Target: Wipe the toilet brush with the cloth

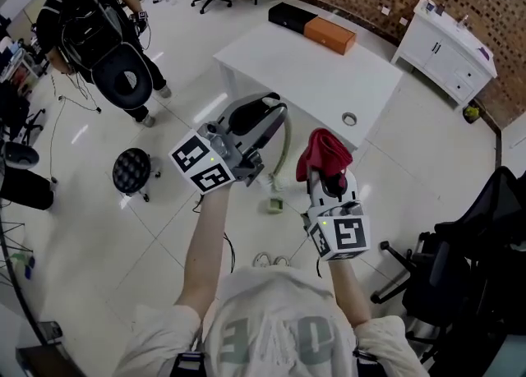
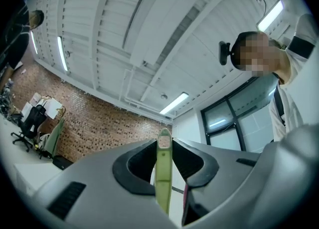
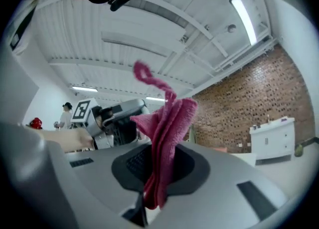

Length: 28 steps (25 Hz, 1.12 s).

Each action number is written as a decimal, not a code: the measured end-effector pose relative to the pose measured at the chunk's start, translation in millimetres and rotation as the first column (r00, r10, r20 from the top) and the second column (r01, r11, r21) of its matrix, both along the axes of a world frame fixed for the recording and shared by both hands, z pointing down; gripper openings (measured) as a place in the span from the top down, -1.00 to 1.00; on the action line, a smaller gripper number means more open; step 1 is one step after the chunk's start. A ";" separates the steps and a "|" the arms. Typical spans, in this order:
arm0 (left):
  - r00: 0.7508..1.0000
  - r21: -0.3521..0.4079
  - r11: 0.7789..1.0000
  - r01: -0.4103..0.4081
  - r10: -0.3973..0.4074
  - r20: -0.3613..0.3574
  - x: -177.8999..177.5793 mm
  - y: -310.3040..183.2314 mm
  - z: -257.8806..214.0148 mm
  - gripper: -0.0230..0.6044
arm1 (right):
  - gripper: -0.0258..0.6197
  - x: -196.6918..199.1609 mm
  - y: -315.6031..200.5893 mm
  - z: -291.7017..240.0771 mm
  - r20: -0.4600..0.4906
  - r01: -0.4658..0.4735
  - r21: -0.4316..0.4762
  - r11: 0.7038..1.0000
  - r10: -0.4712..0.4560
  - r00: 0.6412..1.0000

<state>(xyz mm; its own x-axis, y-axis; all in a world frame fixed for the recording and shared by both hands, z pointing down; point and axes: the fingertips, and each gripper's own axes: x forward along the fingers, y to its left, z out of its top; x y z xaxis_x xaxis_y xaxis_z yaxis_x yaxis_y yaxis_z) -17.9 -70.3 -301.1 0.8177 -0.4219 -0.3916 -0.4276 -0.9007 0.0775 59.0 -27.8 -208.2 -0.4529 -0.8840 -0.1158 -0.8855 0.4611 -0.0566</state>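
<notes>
Head view: I get open tile floor [image 1: 123, 236] on the left, the white table [image 1: 304, 63] edge just past both grippers, and a black chair [image 1: 485, 244] close on the right. The left gripper [image 2: 163, 170] is clamped on the toilet brush [image 1: 283, 154]. Its green handle runs out along the jaws, and I can't make out the bristle end. The right gripper [image 3: 158, 173] pinches the red cloth [image 3: 167, 123], which is bunched upright and clear of the brush.

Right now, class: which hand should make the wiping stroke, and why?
Right. The right tongs grip the red cloth, raised beside the toilet brush; the left tongs are clamped on its handle, steadying it.
</notes>
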 end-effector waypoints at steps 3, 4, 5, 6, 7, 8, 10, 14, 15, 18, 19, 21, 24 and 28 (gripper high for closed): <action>0.999 0.027 0.998 -0.050 0.050 -0.004 -7.6 1.1 6.5 0.59 | 0.82 27.7 -19.1 33.8 -0.082 -0.062 -0.067 0.996 0.056 0.995; 0.997 0.037 0.997 -0.074 0.074 -0.006 -8.7 2.4 9.4 0.59 | 0.83 33.9 -24.0 42.2 -0.104 -0.074 -0.077 0.994 0.066 0.992; 0.995 0.044 0.994 -0.097 0.098 -0.008 -9.1 3.4 12.8 0.59 | 0.82 38.9 -27.7 48.3 -0.120 -0.082 -0.082 0.993 0.072 0.990; 0.993 0.049 0.992 -0.117 0.118 -0.009 -9.2 3.6 16.2 0.59 | 0.82 42.4 -30.9 52.6 -0.131 -0.086 -0.086 0.993 0.074 0.989; 0.991 0.051 0.990 -0.132 0.133 -0.010 -9.5 2.9 19.6 0.59 | 0.82 44.1 -34.3 55.9 -0.140 -0.085 -0.090 0.992 0.072 0.988; 0.990 0.050 0.988 -0.143 0.144 -0.010 -9.9 1.5 22.9 0.59 | 0.82 44.5 -38.1 59.1 -0.149 -0.080 -0.097 0.992 0.065 0.987; 0.987 0.041 0.986 -0.162 0.162 -0.009 -10.1 -3.0 31.4 0.59 | 0.82 43.7 -47.5 68.5 -0.172 -0.067 -0.117 0.991 0.046 0.984; 0.978 0.022 0.977 -0.210 0.210 -0.004 -8.4 -16.5 66.2 0.59 | 0.82 42.4 -75.8 117.2 -0.214 -0.036 -0.177 0.984 -0.003 0.977; 0.974 0.029 0.974 -0.227 0.227 0.003 -7.5 -18.2 80.9 0.59 | 0.82 42.1 -83.0 138.1 -0.217 -0.024 -0.190 0.982 -0.018 0.976; 0.963 0.069 0.961 -0.268 0.268 0.012 -4.6 -22.9 151.3 0.59 | 0.82 45.4 -105.0 223.3 -0.219 0.001 -0.198 0.980 -0.045 0.975; 0.961 0.081 0.958 -0.276 0.276 0.010 -4.3 -27.0 185.3 0.59 | 0.82 46.7 -113.9 259.6 -0.217 0.003 -0.193 0.981 -0.046 0.975; 0.957 0.095 0.952 -0.290 0.291 0.003 -5.6 -39.4 265.4 0.59 | 0.82 46.5 -131.9 341.6 -0.203 0.006 -0.185 0.983 -0.044 0.978; 0.949 0.106 0.944 -0.313 0.316 -0.015 -7.3 -59.6 391.1 0.59 | 0.82 44.2 -154.7 465.4 -0.162 0.023 -0.176 0.984 -0.052 0.985; 0.930 0.132 0.922 -0.364 0.368 -0.007 -1.4 -68.9 534.9 0.59 | 0.82 40.8 -168.8 600.3 -0.123 0.063 -0.150 0.987 -0.082 0.989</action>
